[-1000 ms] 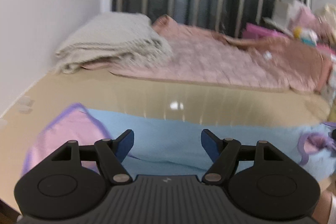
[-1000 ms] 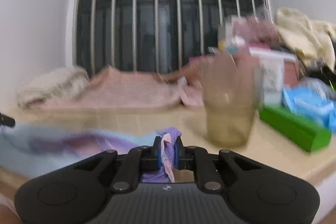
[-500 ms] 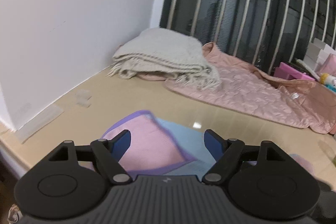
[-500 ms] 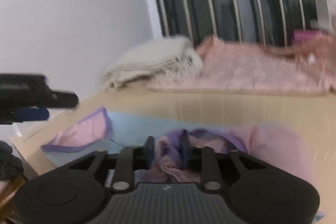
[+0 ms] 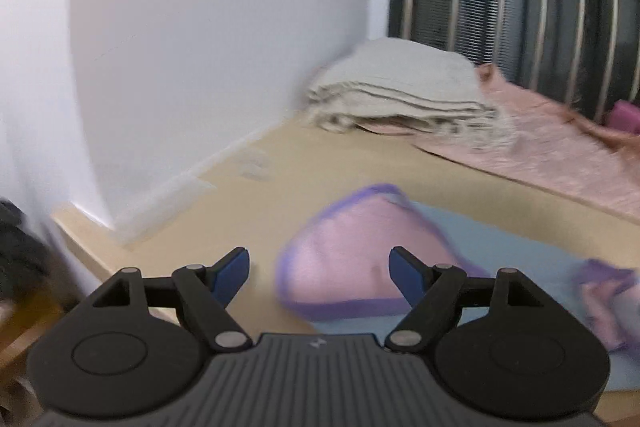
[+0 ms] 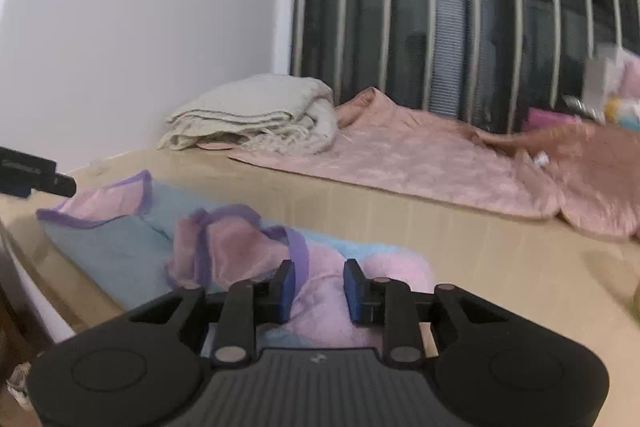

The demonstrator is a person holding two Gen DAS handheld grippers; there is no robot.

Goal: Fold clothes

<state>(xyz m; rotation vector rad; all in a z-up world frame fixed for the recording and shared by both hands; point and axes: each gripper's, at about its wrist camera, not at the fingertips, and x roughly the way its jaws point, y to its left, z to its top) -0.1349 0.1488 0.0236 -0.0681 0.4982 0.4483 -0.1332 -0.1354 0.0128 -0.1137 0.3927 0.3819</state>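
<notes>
The right tongs (image 6: 318,285), a moment ago pinching the blue-and-pink garment (image 6: 120,247), now stand parted over its bunched pink end by the surface's (image 6: 500,267) near edge; the left tongs (image 5: 319,267) hover spread; one fold looks laid.

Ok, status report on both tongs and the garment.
Left tongs open, over pink sleeve. Right tongs open, garment on table, not gripped. Folded beige blanket behind, apart.
</notes>
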